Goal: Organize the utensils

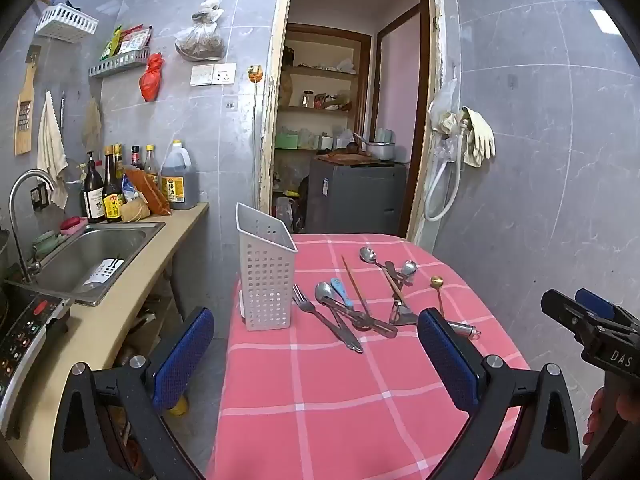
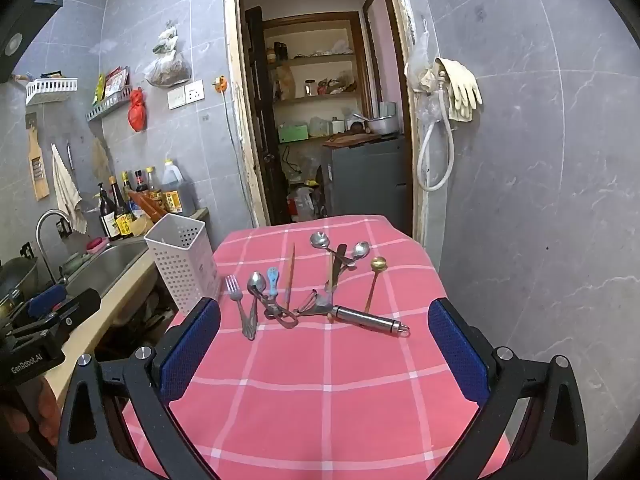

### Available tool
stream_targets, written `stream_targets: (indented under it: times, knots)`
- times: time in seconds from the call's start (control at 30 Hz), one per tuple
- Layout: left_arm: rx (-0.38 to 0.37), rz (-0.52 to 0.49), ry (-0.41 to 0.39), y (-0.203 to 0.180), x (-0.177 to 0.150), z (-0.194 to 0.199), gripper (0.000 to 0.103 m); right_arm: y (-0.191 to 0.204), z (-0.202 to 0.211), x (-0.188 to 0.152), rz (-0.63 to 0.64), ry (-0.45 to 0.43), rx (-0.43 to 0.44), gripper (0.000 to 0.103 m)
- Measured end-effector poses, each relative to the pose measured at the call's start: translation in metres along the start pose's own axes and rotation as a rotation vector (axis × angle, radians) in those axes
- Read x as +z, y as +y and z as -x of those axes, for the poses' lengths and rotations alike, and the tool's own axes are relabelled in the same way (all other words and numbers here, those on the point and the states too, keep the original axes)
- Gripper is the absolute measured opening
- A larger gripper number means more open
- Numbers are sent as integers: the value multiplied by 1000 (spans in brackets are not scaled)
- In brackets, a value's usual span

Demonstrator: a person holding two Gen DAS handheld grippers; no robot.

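Observation:
A loose pile of utensils lies on the table with the pink checked cloth (image 1: 340, 392) (image 2: 320, 380): a fork (image 1: 310, 308) (image 2: 236, 296), several spoons (image 1: 366, 256) (image 2: 319, 239), a blue-handled spoon (image 1: 340, 290) (image 2: 273, 280), chopsticks (image 1: 354, 284) (image 2: 290, 276), a steel peeler (image 2: 360, 316) (image 1: 402, 314) and a gold spoon (image 1: 437, 282) (image 2: 378, 264). A white perforated utensil holder (image 1: 266, 276) (image 2: 184, 260) stands upright at the table's left edge. My left gripper (image 1: 316, 356) hovers open before the pile with nothing between its fingers. My right gripper (image 2: 324, 352) is open too, empty, short of the peeler.
A counter with a steel sink (image 1: 88, 256) (image 2: 108, 264), a tap (image 1: 24, 208) and sauce bottles (image 1: 108, 192) runs along the left. An open doorway (image 1: 352, 120) lies behind the table. The tiled wall (image 1: 540, 160) stands close on the right.

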State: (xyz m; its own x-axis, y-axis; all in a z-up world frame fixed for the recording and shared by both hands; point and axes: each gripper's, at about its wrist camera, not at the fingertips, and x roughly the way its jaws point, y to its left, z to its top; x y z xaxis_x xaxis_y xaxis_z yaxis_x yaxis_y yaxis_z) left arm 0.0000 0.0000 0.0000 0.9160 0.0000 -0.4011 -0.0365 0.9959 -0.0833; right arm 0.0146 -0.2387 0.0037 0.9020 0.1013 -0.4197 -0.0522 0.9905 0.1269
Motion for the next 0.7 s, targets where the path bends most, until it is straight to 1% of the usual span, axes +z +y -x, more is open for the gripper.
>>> stream_targets:
  times: [0.27,0.4,0.6,0.7]
  knots:
    - [-10,6,1,0,0,1,102,0,-1,0,-5,4,4,102]
    - [-12,4,2,2,-10,-1,102,1,-1,0,-4,4,4,102]
    - [-10,1,6,3,-7,-2,102,3,-1,0,-1,6,6,102]
    - [-8,2,8,4,-5,-3,102,6,-8,-2,0,9,6,102]
